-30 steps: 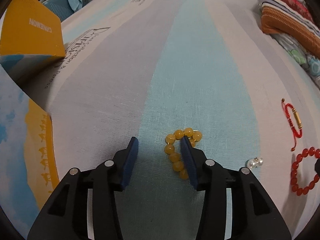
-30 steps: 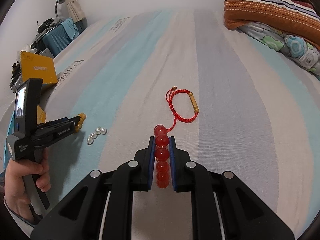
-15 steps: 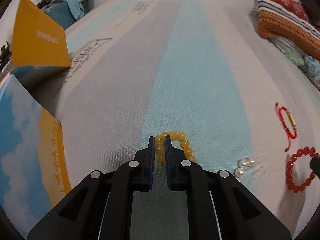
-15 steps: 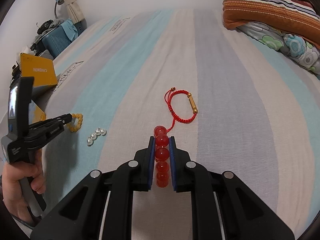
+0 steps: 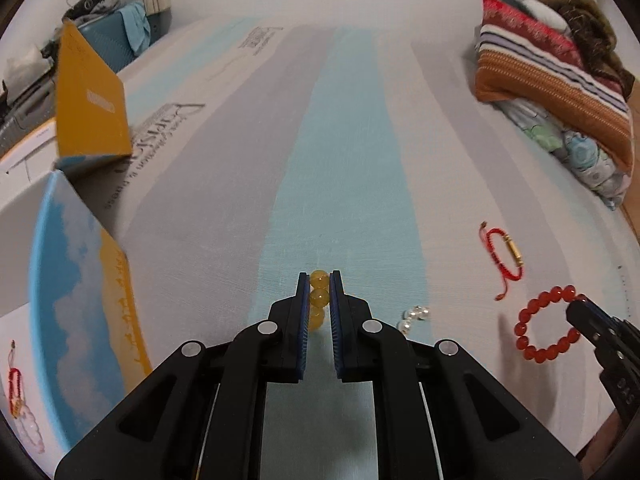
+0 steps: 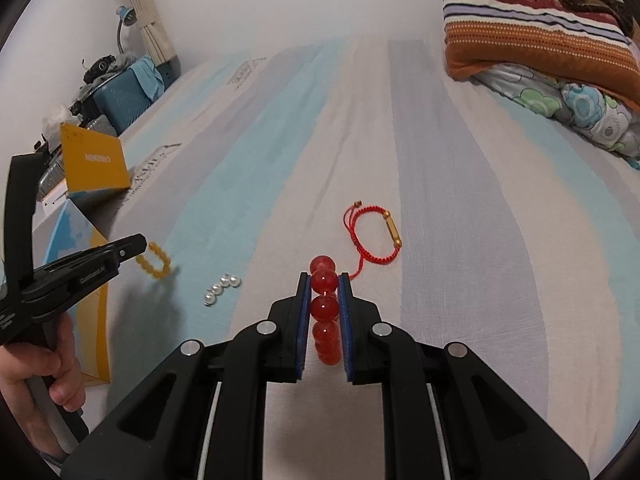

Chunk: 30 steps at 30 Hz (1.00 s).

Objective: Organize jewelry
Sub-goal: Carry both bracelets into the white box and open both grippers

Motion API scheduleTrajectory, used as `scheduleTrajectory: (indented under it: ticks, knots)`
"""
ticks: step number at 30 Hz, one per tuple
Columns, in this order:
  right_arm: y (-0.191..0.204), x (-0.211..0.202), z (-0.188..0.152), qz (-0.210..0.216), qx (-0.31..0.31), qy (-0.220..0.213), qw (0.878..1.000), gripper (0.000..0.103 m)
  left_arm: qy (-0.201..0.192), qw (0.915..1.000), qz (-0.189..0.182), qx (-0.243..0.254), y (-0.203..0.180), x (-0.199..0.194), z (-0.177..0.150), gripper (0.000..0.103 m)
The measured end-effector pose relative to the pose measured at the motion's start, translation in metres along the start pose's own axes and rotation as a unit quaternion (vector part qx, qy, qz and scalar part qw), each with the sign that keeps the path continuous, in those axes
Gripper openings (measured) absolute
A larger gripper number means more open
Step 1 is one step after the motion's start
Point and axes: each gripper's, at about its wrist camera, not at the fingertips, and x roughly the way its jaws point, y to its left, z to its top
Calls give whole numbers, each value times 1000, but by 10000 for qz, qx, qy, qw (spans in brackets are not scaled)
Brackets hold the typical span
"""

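Left fingers (image 5: 319,280), apart earlier, now clamp yellow bracelet (image 5: 319,299), seemingly lifted; right fingers (image 6: 324,280) still clamp red bracelet (image 6: 325,308).

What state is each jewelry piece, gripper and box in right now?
Left gripper: shut on yellow bead bracelet.
Yellow bead bracelet: pinched, hanging off the bedsheet.
Right gripper: shut on red bead bracelet.
Red bead bracelet: pinched.
Red cord bracelet: lying flat, untouched.
Pearl string: lying loose.
Blue-and-yellow box: open.
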Motion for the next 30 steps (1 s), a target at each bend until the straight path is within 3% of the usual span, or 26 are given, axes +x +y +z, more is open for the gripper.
scheduleTrajectory:
  ticks: [10,30]
  knots:
    - [17,-27,7,21,2,-206,9998,13,-347,9994,-46,9,11,-56,-2,9]
    - [104,-74,20,225,-406,-605,9971,13,-901,9945,496,-198,71,-153,-15,9]
